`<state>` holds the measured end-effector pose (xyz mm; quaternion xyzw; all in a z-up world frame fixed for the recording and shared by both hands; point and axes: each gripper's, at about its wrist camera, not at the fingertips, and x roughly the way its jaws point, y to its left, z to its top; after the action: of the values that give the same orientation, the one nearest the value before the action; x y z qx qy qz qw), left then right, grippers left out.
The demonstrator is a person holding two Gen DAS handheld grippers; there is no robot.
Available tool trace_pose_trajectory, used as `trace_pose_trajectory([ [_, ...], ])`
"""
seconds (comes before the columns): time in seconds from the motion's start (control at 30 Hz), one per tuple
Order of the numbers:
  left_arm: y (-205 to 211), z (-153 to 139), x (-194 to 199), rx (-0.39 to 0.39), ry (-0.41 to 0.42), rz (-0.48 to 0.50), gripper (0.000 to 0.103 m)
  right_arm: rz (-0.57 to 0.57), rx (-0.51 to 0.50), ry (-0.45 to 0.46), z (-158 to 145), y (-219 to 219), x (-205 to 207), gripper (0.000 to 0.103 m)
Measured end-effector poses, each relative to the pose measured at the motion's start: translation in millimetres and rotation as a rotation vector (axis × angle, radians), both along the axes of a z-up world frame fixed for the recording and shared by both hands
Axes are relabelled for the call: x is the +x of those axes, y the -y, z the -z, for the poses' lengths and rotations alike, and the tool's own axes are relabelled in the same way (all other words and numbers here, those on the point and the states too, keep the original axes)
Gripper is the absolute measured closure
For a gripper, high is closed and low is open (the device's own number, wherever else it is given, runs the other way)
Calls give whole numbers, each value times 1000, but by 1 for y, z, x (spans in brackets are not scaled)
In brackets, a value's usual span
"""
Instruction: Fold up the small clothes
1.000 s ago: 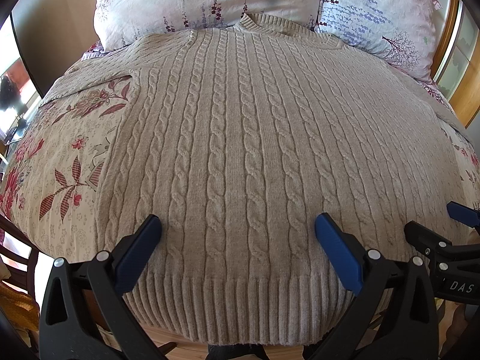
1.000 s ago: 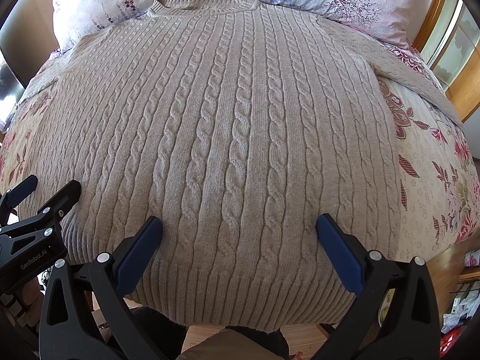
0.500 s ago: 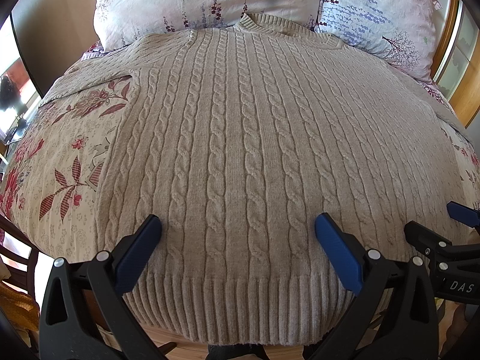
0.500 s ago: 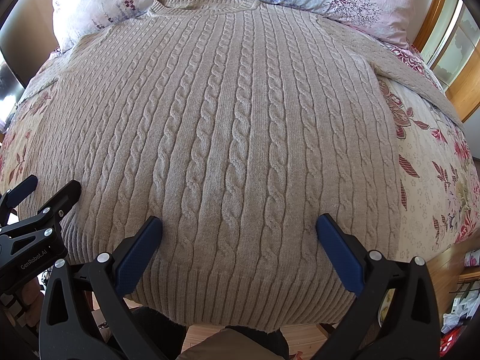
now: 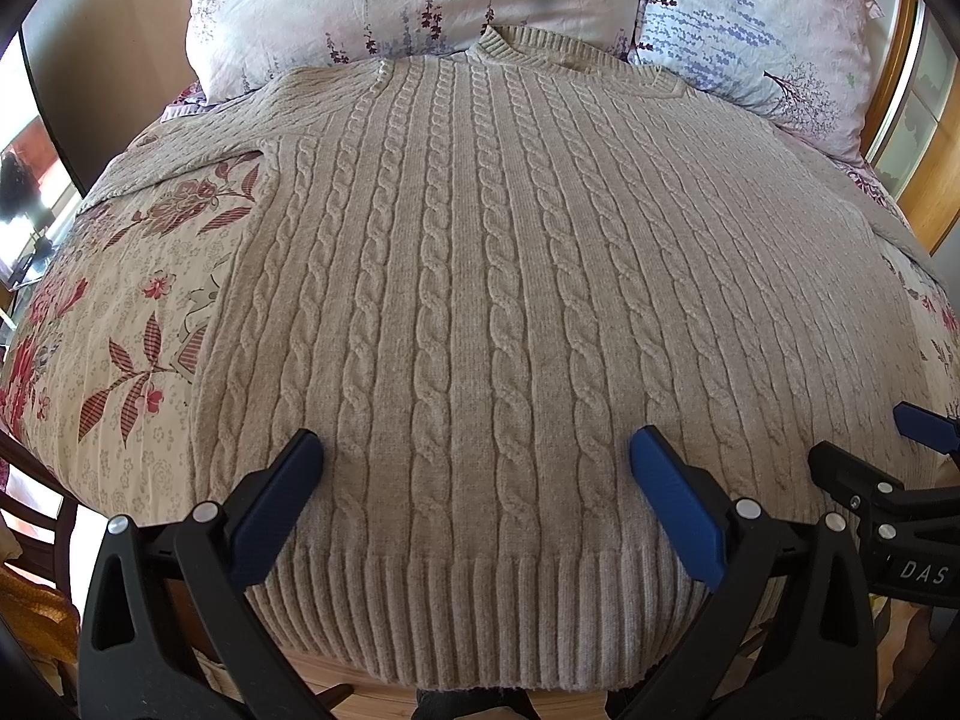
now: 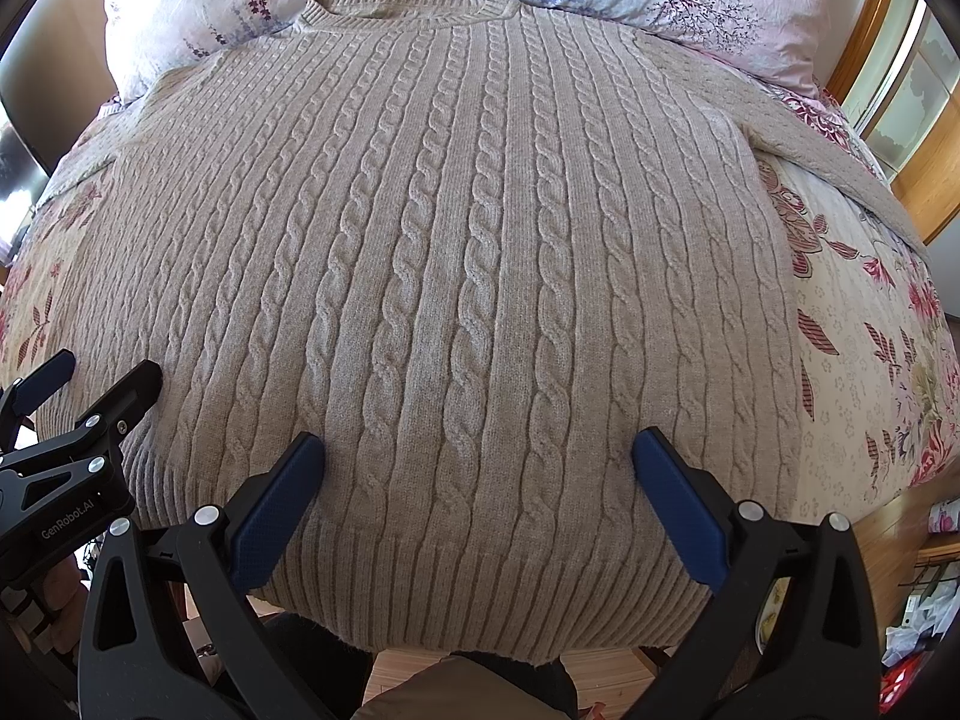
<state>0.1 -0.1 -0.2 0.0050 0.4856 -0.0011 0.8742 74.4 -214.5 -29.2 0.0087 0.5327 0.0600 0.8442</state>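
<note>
A beige cable-knit sweater (image 5: 480, 276) lies flat and face up on the bed, collar far, ribbed hem hanging over the near edge; it also fills the right wrist view (image 6: 468, 276). Its sleeves spread out to both sides. My left gripper (image 5: 477, 450) is open and empty, hovering above the hem's left part. My right gripper (image 6: 480, 450) is open and empty above the hem's right part. Each gripper shows at the edge of the other's view: the right one (image 5: 864, 450) and the left one (image 6: 102, 369).
A floral bedspread (image 5: 120, 324) covers the bed. Two floral pillows (image 5: 420, 0) (image 5: 756, 30) lie behind the collar. A wooden frame (image 6: 924, 138) stands at the right. Wood floor (image 6: 600, 660) and clutter (image 6: 918, 624) lie below the bed's near edge.
</note>
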Motion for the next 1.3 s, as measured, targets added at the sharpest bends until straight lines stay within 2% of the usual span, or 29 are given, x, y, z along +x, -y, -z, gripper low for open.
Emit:
trace_pose_trajectory([
  [0.6, -2, -1, 8, -7, -48, 33, 2, -46, -7, -44, 2, -2, 10, 1],
  [0.77, -10, -6, 21, -75, -48, 33, 2, -124, 4, -46, 1, 1, 15, 1],
  [0.83, -13, -8, 29, -110, -45, 30, 2, -119, 31, -39, -1, 7, 18, 1],
  [0.9, -14, -11, 36, -144, -31, 36, 2, -77, 121, -24, -5, 24, 24, 1],
  [0.97, -13, -16, 42, -181, -7, 49, 2, 1, 222, 0, -11, 49, 32, 11],
  [1.03, -11, -20, 51, -213, 5, 73, 2, 91, 318, 32, -16, 79, 40, 13],
  [1.1, -7, -24, 60, -220, 13, 90, 2, 232, 435, 65, -20, 127, 50, 18],
  [1.17, -2, -29, 70, -240, 27, 128, 2, 384, 548, 97, -17, 180, 62, 31],
  [1.2, 1, -31, 74, -245, 32, 144, 2, 439, 584, 107, -16, 200, 66, 34],
  [1.27, 6, -35, 83, -238, 46, 166, 2, 579, 670, 142, -9, 246, 71, 47],
  [1.3, 9, -38, 88, -233, 53, 172, 2, 638, 699, 152, -6, 264, 74, 48],
])
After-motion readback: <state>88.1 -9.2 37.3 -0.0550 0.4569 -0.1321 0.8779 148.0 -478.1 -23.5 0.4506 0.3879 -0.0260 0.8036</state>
